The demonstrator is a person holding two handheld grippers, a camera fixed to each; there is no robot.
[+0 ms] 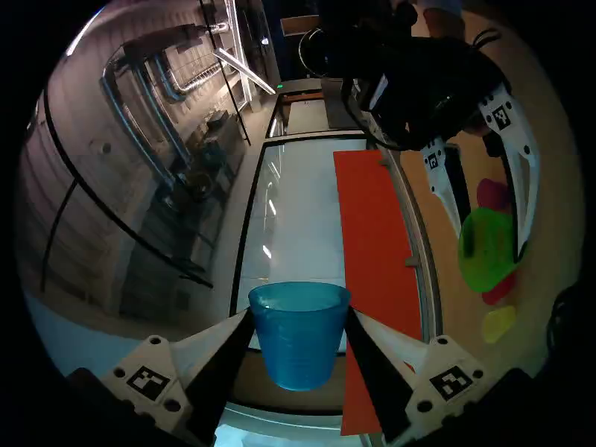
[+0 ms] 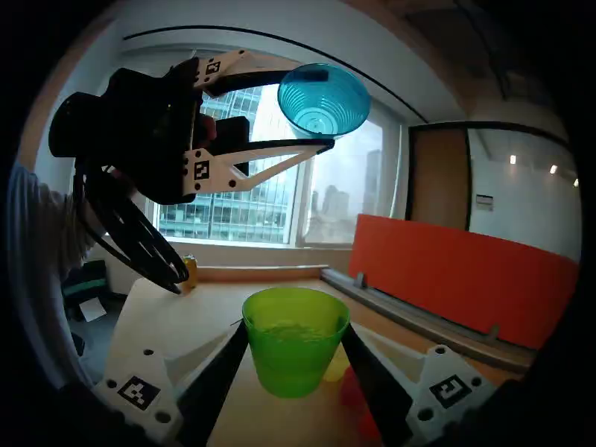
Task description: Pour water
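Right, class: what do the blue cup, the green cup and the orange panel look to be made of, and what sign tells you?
Blue cup: likely plastic, translucent and glossy; light passes through its finely ringed wall.
Green cup: likely the same kind of plastic, translucent and smooth; its rim glows against the light.
Orange panel: unclear, perhaps fabric or painted board; flat, even colour, matte, no shine.

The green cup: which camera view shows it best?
The right gripper view: the green cup sits close and whole in the right gripper. The left gripper view shows it farther off, partly behind that gripper's fingers.
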